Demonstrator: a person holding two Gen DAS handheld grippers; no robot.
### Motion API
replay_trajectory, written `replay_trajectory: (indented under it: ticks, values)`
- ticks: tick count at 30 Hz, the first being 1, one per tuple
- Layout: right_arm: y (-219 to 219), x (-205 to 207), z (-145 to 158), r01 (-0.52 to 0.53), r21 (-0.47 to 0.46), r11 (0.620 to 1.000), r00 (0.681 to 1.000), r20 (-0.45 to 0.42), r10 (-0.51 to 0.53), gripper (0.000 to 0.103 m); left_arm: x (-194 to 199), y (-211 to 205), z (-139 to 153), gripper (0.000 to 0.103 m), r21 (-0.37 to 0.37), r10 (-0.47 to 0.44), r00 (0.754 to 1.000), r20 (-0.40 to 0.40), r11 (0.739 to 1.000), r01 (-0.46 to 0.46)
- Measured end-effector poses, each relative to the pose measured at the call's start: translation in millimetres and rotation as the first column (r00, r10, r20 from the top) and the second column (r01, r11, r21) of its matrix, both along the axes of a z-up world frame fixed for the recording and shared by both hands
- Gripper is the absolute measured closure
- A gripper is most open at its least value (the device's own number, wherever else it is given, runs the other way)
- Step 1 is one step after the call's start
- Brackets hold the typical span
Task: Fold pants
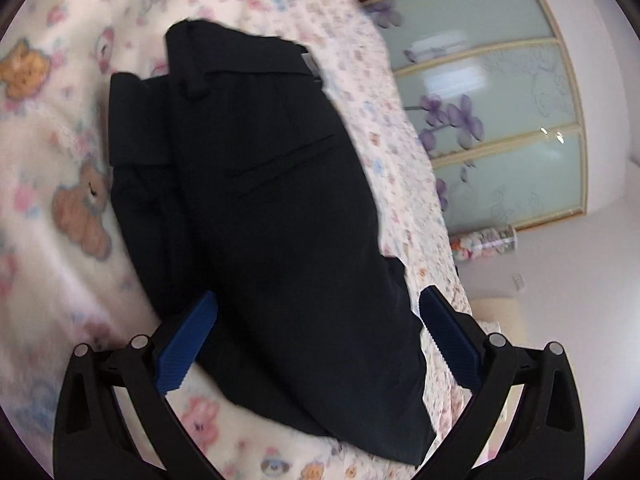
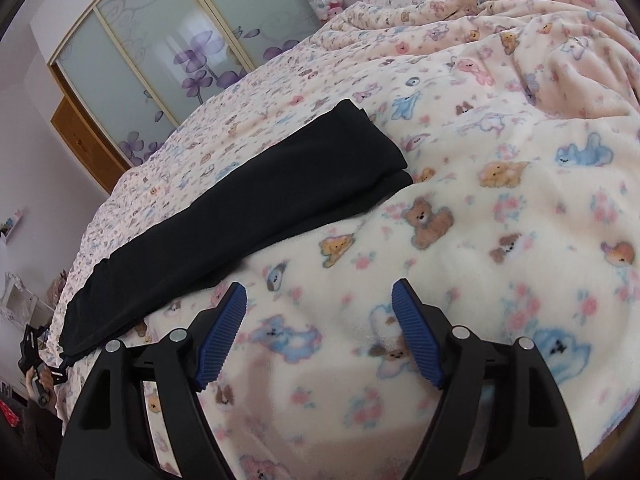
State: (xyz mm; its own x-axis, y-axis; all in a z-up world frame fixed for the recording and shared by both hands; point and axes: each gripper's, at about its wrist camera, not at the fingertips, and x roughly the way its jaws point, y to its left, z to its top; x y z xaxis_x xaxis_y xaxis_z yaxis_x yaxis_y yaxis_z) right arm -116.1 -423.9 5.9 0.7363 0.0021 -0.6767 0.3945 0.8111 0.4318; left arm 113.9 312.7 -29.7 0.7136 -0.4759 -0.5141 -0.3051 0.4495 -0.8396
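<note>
Currently, black pants (image 1: 272, 208) are lying lengthwise on the bed (image 2: 460, 240), legs stacked, ready for another fold. Left tongs (image 1: 318, 344) are hovering wide over them; right tongs (image 2: 320, 336) are gaping wide nearby, empty.

Pants (image 1: 272, 208) lie folded lengthwise on a blanket (image 2: 480, 240) spread over a bed (image 2: 240, 128), near its edge. The left claw (image 1: 318, 344) straddles one end; the right claw (image 2: 320, 336) hangs over bare blanket beside them. Sliding wardrobe doors (image 2: 152, 52) stand beyond the bed.
</note>
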Motion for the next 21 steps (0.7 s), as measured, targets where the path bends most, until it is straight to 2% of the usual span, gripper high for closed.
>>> replay_trajectory:
  ticks: [3, 4, 5, 6, 7, 8, 10, 13, 17, 19, 21]
  values:
    - [6, -3, -1, -0.007, -0.006, 1.000, 1.000, 0.006, 0.007, 0.024, 5, 13, -5, 0.004, -0.060, 0.090, 0.996, -0.008, 0.994, -0.091]
    - [11, -5, -2, -0.015, -0.015, 1.000, 1.000, 0.007, 0.016, 0.024, 4, 16, -4, 0.009, -0.072, 0.117, 0.993, -0.004, 0.991, -0.117]
    - [13, -5, -3, -0.023, -0.020, 1.000, 1.000, 0.006, 0.023, 0.022, 4, 21, -2, 0.021, -0.070, 0.155, 0.988, 0.001, 0.985, -0.155]
    - [18, -7, -4, -0.033, -0.032, 0.999, 0.999, 0.000, 0.033, 0.022, 5, 26, -1, 0.029, -0.062, 0.181, 0.983, -0.010, 0.981, -0.181]
    - [22, -7, -4, -0.038, -0.042, 0.998, 0.999, -0.005, 0.038, 0.021, 5, 28, -2, 0.044, -0.060, 0.194, 0.981, -0.023, 0.979, -0.195]
    - [24, -8, -5, -0.043, -0.050, 0.998, 0.999, -0.009, 0.042, 0.021, 6, 30, -3, 0.064, -0.060, 0.210, 0.977, -0.043, 0.975, -0.212]
    - [28, -8, -6, -0.047, -0.057, 0.997, 0.999, -0.011, 0.047, 0.020, 5, 31, -6, 0.091, -0.032, 0.228, 0.971, -0.075, 0.973, -0.231]
    - [27, -6, -6, -0.038, -0.023, 0.999, 0.999, 0.003, 0.038, 0.020, -9, 28, 4, 0.094, 0.021, 0.245, 0.969, -0.019, 0.969, -0.244]
    - [28, 0, -3, -0.052, 0.030, 0.998, 0.998, 0.027, 0.051, 0.020, -44, 14, 38, 0.095, 0.102, 0.252, 0.959, 0.127, 0.959, -0.265]
    - [34, 4, -1, -0.066, 0.026, 0.997, 0.997, 0.036, 0.066, 0.020, -57, 11, 41, 0.095, 0.135, 0.257, 0.954, 0.154, 0.951, -0.278]
    - [38, 10, -2, -0.076, 0.039, 0.996, 0.996, 0.046, 0.074, 0.020, -59, 13, 29, 0.093, 0.191, 0.270, 0.955, 0.126, 0.938, -0.290]
